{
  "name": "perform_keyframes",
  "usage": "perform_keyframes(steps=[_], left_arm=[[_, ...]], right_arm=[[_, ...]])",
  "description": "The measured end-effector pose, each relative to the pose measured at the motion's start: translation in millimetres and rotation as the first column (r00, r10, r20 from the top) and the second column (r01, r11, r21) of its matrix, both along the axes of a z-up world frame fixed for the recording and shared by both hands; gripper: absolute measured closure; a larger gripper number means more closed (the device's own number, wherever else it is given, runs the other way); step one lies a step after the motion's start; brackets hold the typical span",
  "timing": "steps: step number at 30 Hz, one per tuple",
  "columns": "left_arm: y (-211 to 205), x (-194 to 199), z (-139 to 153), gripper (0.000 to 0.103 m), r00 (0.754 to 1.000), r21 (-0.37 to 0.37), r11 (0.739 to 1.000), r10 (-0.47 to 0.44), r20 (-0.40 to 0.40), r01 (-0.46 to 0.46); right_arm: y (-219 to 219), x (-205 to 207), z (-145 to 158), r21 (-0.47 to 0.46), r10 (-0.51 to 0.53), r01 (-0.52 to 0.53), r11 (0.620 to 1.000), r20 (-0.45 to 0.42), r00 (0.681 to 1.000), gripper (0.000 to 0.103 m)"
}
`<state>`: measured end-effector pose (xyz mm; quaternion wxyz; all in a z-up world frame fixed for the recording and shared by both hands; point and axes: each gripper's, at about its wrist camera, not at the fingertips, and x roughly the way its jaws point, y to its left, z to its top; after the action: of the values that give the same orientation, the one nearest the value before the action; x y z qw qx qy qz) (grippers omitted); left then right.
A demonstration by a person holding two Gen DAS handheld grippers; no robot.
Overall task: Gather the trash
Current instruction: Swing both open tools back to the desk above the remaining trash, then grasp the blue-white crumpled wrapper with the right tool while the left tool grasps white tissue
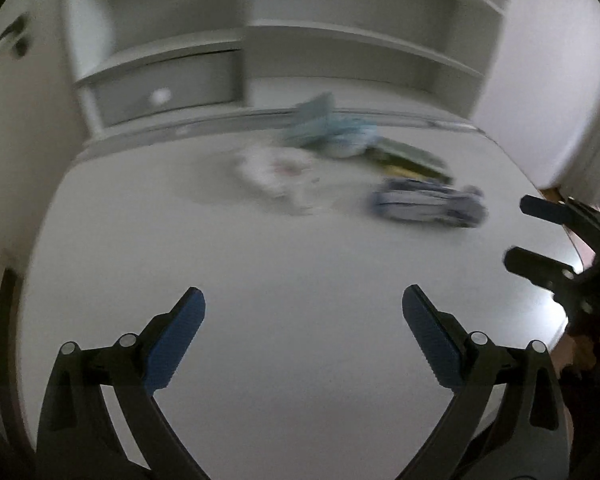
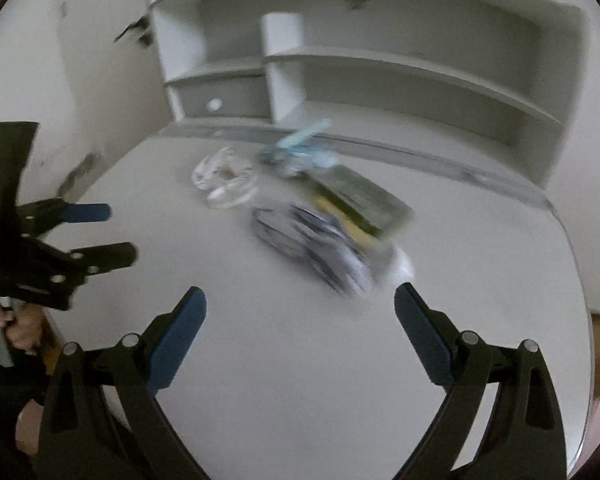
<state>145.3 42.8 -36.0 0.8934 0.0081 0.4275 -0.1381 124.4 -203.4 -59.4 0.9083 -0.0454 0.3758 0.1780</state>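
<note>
Both empty: right gripper (image 2: 300,300) spread wide, left gripper (image 1: 303,300) likewise. Blue-white wrapper (image 2: 320,256), probably crumpled packaging given blur, just ahead of right fingertips; clear plastic piece (image 2: 226,180) further ahead-left. Slow down, centre wrapper between pads, then pinch low.

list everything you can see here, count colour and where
table: one, white, under both grippers
clear wrapper: one, transparent, far left of the pile
light blue wrapper: one, pale blue, nearest the shelves
green packet: one, dark green and yellow, right of the pile
blue and white wrapper: one, nearest the grippers
shelf unit: one, white, behind the table
left gripper: one, black with blue pads, open, empty
right gripper: one, same colours, open, empty
</note>
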Motion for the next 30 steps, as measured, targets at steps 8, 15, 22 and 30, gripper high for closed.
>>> perform_keyframes(steps=[8, 15, 22, 30], left_arm=[[39.6, -3.7, -1.2, 0.007, 0.998, -0.021, 0.998, 0.059, 0.002, -0.059], [35.5, 23.1, -4.3, 0.007, 0.998, 0.016, 0.998, 0.056, 0.011, -0.056], [32.4, 70.9, -3.5, 0.007, 0.999, 0.038, 0.999, 0.035, -0.005, -0.035], [14.5, 143.9, -12.6, 0.007, 1.000, 0.103, 0.995, -0.010, -0.020, 0.012]], right_arm=[[26.1, 56.2, -20.0, -0.068, 0.001, -0.005, 0.998, -0.056, 0.998, 0.012], [43.3, 29.6, -9.1, 0.023, 0.160, -0.159, 0.987, -0.078, 0.984, 0.012], [33.7, 54.5, -15.6, -0.043, 0.102, -0.107, 0.993, -0.091, 0.991, 0.016], [38.1, 73.8, -37.0, -0.125, 0.090, -0.106, 0.987, -0.128, 0.988, 0.063]])
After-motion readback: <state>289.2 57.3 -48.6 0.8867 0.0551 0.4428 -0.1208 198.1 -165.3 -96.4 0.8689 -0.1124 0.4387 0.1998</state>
